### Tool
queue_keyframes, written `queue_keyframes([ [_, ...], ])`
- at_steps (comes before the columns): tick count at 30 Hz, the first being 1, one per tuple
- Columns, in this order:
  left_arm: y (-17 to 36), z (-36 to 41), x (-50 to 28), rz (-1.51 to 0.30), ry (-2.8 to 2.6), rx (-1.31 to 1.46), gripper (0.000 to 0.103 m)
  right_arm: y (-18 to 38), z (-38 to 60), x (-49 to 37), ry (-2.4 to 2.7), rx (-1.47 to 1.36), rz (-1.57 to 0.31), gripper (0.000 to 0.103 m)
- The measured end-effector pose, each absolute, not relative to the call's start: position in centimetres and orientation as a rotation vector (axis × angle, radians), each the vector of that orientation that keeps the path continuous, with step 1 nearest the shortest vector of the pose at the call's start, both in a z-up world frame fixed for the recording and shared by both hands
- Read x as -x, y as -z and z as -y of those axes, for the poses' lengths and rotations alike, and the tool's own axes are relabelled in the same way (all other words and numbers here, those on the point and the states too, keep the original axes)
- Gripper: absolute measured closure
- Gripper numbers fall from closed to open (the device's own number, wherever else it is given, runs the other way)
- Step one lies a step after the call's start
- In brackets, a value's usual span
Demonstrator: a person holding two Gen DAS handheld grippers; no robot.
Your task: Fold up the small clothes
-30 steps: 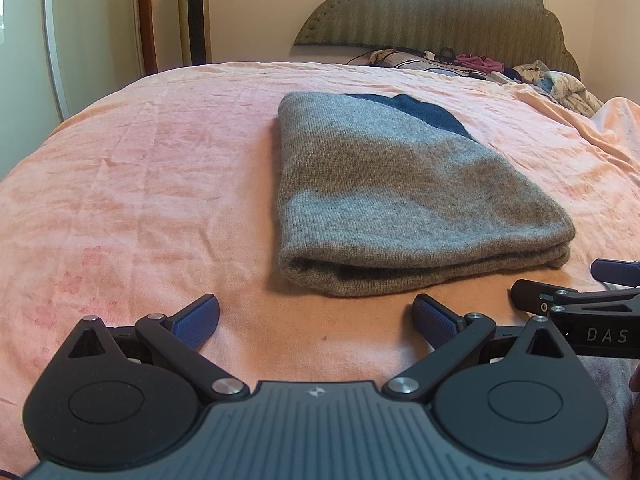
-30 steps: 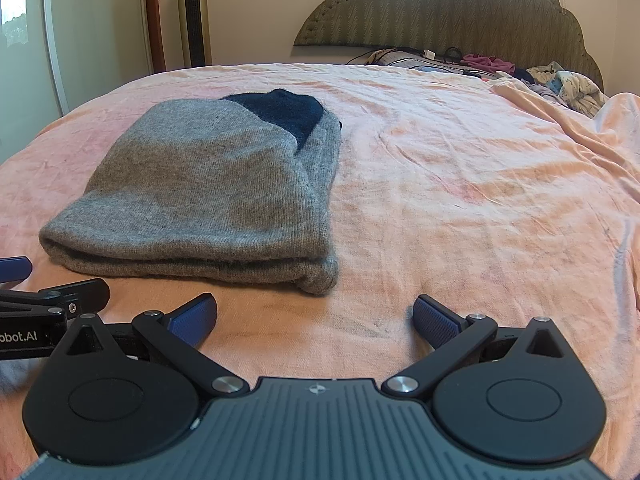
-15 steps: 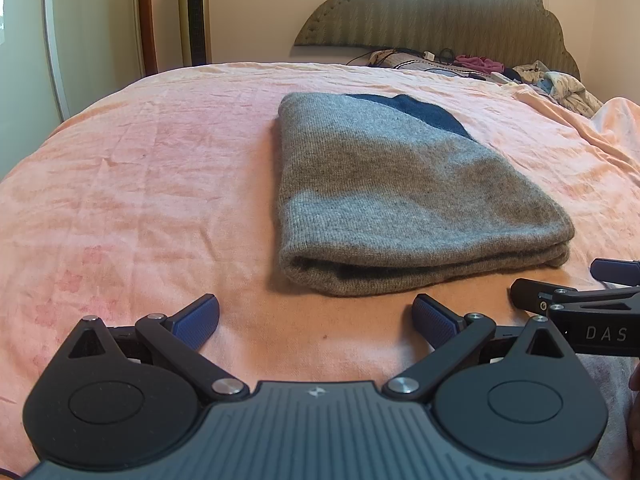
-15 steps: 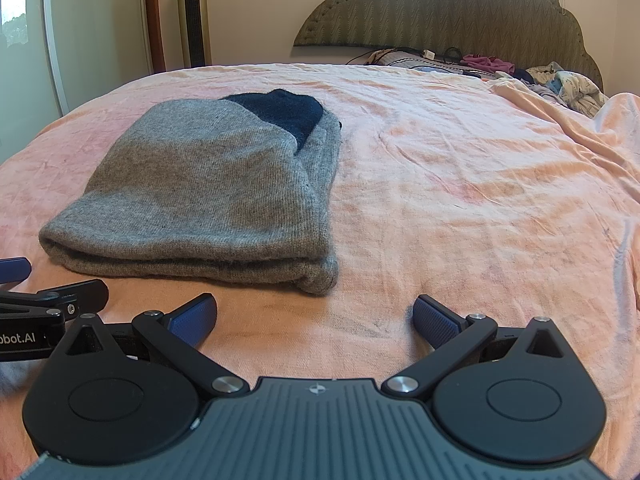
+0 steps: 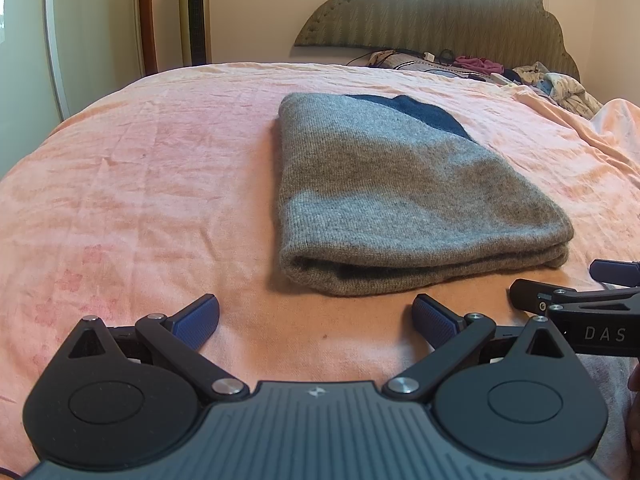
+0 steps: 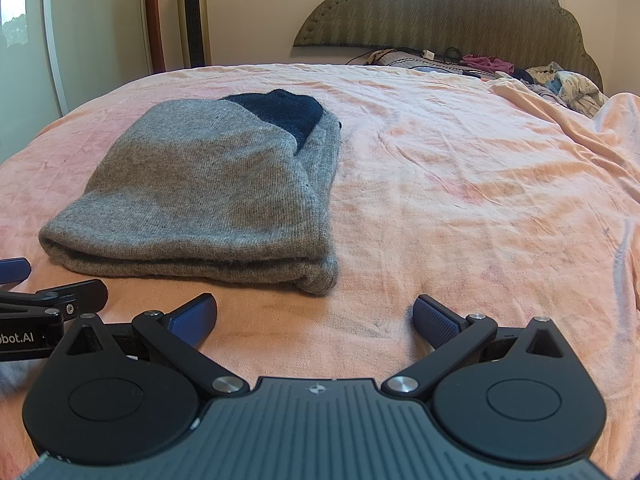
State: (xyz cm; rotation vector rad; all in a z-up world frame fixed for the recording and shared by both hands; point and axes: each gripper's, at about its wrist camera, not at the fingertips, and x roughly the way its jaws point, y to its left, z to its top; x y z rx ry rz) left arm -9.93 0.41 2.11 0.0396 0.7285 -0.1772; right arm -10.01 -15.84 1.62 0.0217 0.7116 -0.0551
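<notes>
Left wrist view: my left gripper (image 5: pixel 316 314) and right gripper (image 6: pixel 316 314) gape empty near the bed's (image 5: pixel 120 184) front edge; I'd pinch the sweater's (image 5: pixel 400 192) 2 near corners evenly.

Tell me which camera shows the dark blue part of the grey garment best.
The right wrist view. There the dark blue part shows as a broad patch at the far end of the folded grey garment. The left wrist view shows only a thin blue strip along the far edge.
</notes>
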Motion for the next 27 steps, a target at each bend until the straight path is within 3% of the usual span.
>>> queue_keyframes([
  [27,-3.5,0.0,10.1,-0.782,0.156,-0.087,0.000,-2.7,16.2,10.8,0.072,-0.043,-0.753,0.000],
])
